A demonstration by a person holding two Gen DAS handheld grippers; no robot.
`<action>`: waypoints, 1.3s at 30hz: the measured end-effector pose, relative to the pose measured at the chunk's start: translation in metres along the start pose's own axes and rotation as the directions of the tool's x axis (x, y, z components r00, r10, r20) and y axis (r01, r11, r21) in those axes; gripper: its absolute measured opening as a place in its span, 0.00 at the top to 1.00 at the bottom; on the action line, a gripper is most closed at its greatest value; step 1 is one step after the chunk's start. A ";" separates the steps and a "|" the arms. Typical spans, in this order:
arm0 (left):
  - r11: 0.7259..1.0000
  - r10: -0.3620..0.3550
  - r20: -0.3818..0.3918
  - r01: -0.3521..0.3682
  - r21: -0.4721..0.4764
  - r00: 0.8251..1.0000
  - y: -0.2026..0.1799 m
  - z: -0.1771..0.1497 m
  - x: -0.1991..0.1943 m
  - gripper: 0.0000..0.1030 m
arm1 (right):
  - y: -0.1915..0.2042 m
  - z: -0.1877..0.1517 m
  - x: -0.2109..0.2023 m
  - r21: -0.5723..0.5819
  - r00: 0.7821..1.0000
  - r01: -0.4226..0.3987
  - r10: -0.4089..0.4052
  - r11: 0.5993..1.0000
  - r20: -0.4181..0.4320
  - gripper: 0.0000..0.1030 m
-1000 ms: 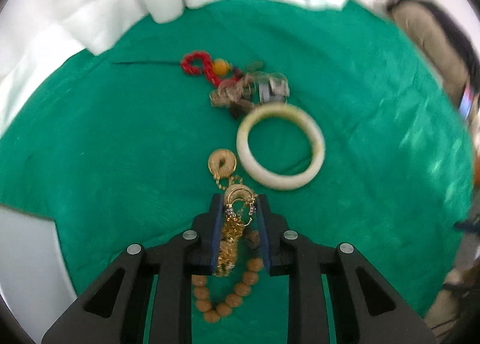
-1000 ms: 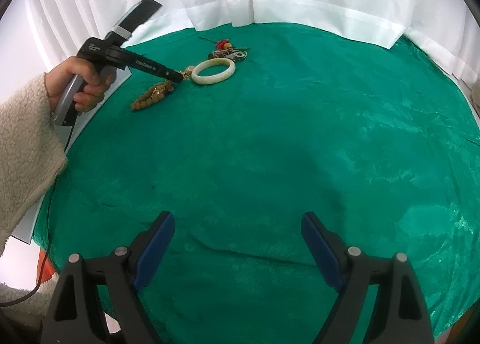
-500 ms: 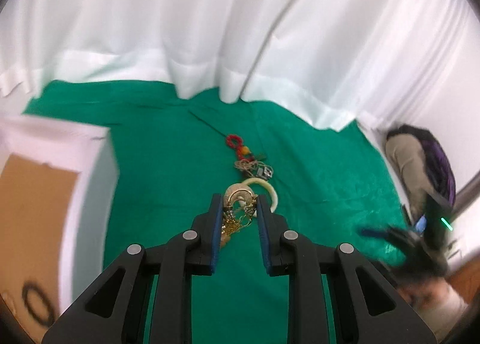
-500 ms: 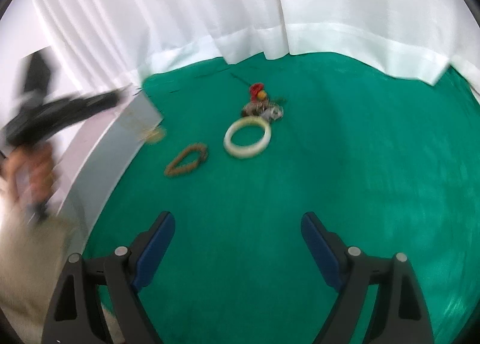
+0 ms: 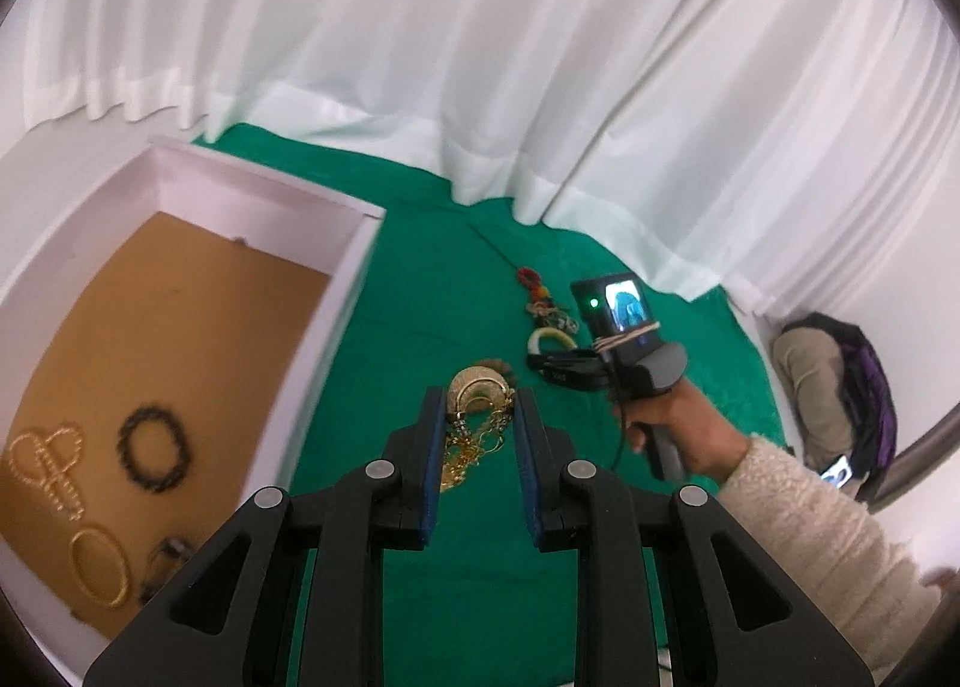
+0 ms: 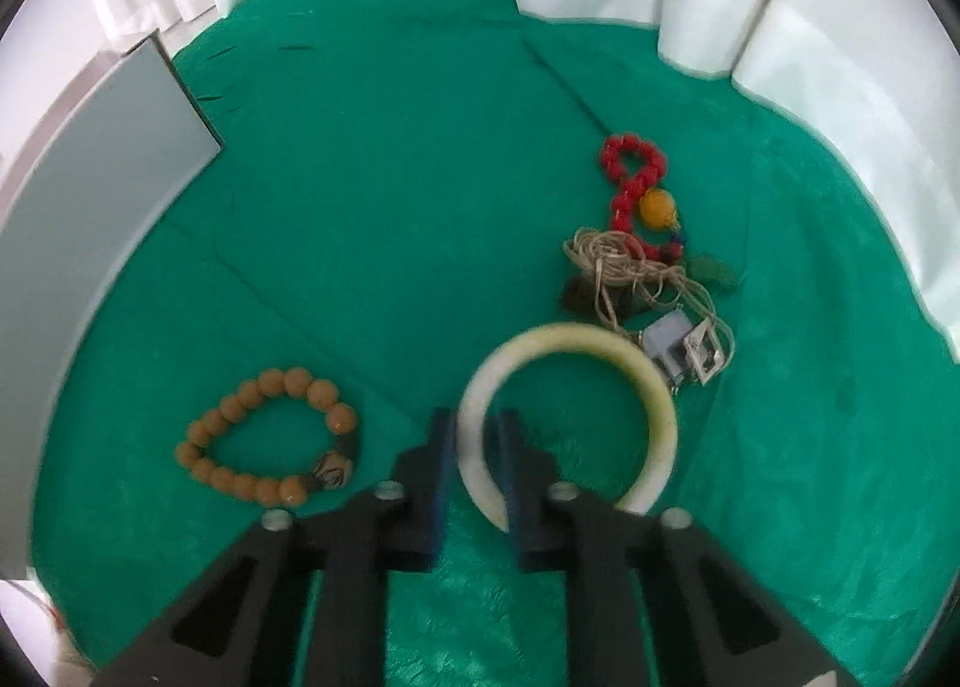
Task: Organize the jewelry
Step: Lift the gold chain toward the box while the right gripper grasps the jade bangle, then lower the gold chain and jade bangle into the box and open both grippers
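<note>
My left gripper point(image 5: 478, 408) is shut on a gold chain necklace point(image 5: 474, 417) and holds it in the air over the green cloth, just right of a white box point(image 5: 354, 273). The box's brown floor holds a dark bead bracelet point(image 5: 155, 456), a pearl strand point(image 5: 48, 462) and a gold bangle point(image 5: 99, 567). My right gripper point(image 6: 474, 435) is shut on the left rim of a pale jade bangle point(image 6: 654, 387) that lies on the cloth. It also shows in the left wrist view point(image 5: 555, 369).
A brown wooden bead bracelet point(image 6: 270, 441) lies left of the bangle. A red bead string point(image 6: 633, 177) and a tangle of cords and pendants point(image 6: 648, 279) lie behind it. The white box wall point(image 6: 90, 195) stands at the left. White curtains ring the green cloth point(image 6: 390, 177).
My left gripper lifted the gold necklace off the cloth and swung left to the box. My right gripper moved forward from the near cloth and closed on the jade bangle's rim.
</note>
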State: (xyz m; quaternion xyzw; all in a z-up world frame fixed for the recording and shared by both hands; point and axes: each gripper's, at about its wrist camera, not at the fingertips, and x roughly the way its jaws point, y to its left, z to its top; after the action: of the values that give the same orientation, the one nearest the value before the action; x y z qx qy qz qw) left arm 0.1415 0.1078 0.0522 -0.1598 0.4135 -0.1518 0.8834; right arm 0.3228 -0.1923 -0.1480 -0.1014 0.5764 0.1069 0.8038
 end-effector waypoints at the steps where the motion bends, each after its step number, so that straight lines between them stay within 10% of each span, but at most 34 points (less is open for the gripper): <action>1: 1.000 -0.004 0.009 0.004 -0.006 1.000 0.005 -0.001 -0.013 0.79 | 0.001 -0.001 -0.001 0.005 1.000 0.001 -0.001 1.000 -0.003 0.90; 11: 0.992 0.097 0.136 -0.084 -0.096 0.986 0.078 0.003 -0.098 0.79 | 0.031 -0.007 -0.133 0.019 0.941 -0.244 0.232 0.970 0.248 0.90; 20: 0.944 0.256 0.089 -0.229 -0.237 0.963 0.173 -0.016 -0.087 0.79 | 0.212 0.051 -0.195 -0.315 0.855 -0.334 0.426 0.888 0.295 0.90; 27: 0.919 0.294 0.002 -0.282 -0.277 0.956 0.225 -0.013 -0.034 0.79 | 0.321 0.067 -0.117 -0.450 0.921 -0.251 0.354 0.857 0.161 0.90; 35: 0.885 0.353 -0.130 -0.376 -0.274 0.926 0.246 -0.024 0.012 0.78 | 0.356 0.060 -0.052 -0.509 0.980 -0.086 0.164 0.856 0.110 0.85; 39: 0.867 0.391 -0.134 -0.413 -0.277 0.911 0.247 -0.027 0.012 0.46 | 0.351 0.058 -0.057 -0.463 0.981 -0.065 0.141 0.884 0.132 0.48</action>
State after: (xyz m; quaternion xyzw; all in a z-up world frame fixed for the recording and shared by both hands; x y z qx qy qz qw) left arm 0.1617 0.3216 -0.0730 -0.1965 0.4879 0.0940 0.8453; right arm 0.2562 0.1570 -0.0901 -0.2473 0.4725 0.2897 0.7948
